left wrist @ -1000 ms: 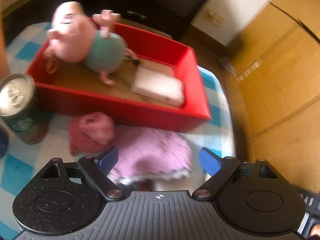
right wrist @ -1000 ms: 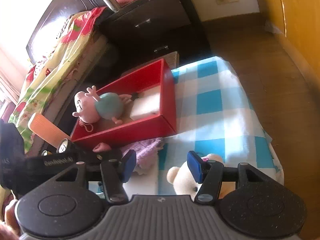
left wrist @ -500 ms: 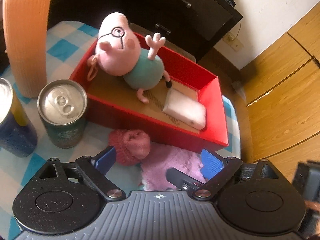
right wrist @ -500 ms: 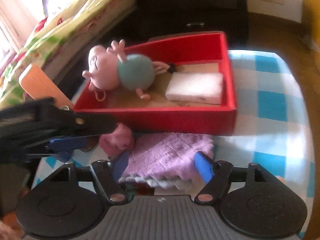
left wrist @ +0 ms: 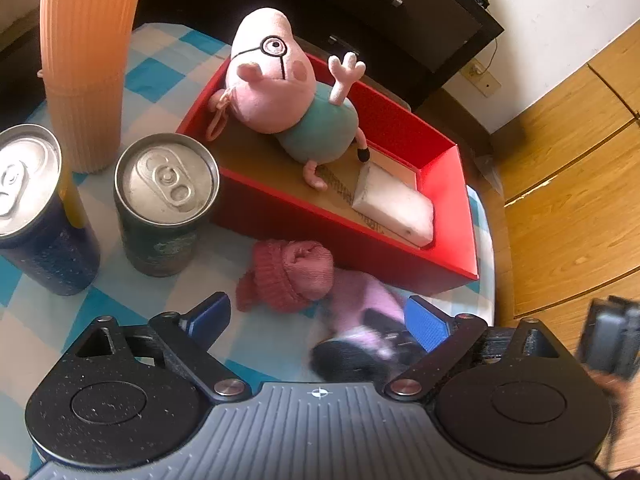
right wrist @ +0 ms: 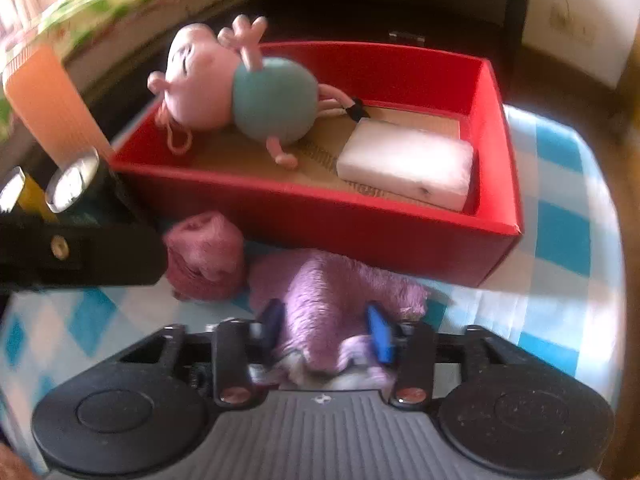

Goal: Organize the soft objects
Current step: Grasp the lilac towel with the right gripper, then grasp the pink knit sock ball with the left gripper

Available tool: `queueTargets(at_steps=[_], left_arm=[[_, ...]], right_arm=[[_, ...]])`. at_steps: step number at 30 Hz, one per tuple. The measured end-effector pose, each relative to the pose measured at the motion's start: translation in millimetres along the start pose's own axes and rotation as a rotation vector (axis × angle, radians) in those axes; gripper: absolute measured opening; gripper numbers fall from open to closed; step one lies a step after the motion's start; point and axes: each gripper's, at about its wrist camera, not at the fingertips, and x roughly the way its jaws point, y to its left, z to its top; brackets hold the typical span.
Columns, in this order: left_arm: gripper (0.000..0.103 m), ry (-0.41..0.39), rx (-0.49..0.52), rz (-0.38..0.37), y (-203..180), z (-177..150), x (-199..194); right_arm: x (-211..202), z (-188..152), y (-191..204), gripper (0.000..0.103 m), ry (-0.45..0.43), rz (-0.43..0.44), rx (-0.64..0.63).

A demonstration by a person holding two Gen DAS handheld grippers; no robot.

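Observation:
A purple fluffy cloth (right wrist: 336, 284) lies on the checked tablecloth in front of the red box (right wrist: 360, 236). My right gripper (right wrist: 326, 326) is closing tight on the cloth's near edge, and its blue pads pinch a bunched fold. A rose knitted bundle (left wrist: 294, 276) sits to the left of the cloth, touching it. Just short of that bundle, my left gripper (left wrist: 316, 318) stands open with nothing between its fingers. Inside the box lie a pink pig plush (left wrist: 288, 108) in a teal shirt and a white sponge block (left wrist: 394, 204).
Two drink cans (left wrist: 166, 196) (left wrist: 32, 208) and a tall orange ribbed cup (left wrist: 86, 56) stand left of the box. Dark drawers (left wrist: 384, 4) are behind the table, and a wooden floor (left wrist: 568, 184) drops off to the right. My left gripper's black body (right wrist: 80, 256) juts in beside the bundle.
My right gripper swung left from a white bear toy to the purple cloth, came down and shut on it. The left gripper drew back, bringing the cans and cup into view.

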Motion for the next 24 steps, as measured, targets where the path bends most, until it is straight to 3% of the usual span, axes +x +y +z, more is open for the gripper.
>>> queueTargets(at_steps=[1, 8, 20, 24], left_arm=[[0.091, 0.003, 0.004, 0.005, -0.6, -0.3, 1.1], [0.093, 0.025, 0.016, 0.034, -4.4, -2.1, 13.4], [0.093, 0.066, -0.004, 0.099, -14.3, 4.4, 64.7], [0.091, 0.051, 0.016, 0.155, -16.1, 5.1, 80.1]], right_arm=[[-3.6, 0.7, -4.3, 0.000, -0.002, 0.025, 0.023], [-39.5, 4.4, -21.8, 0.000, -0.070, 0.203, 0.122], [-72.5, -2.5, -60.0, 0.000, -0.118, 0.374, 0.296], [-76.6, -7.8, -73.6, 0.000, -0.110, 0.421, 0.347]])
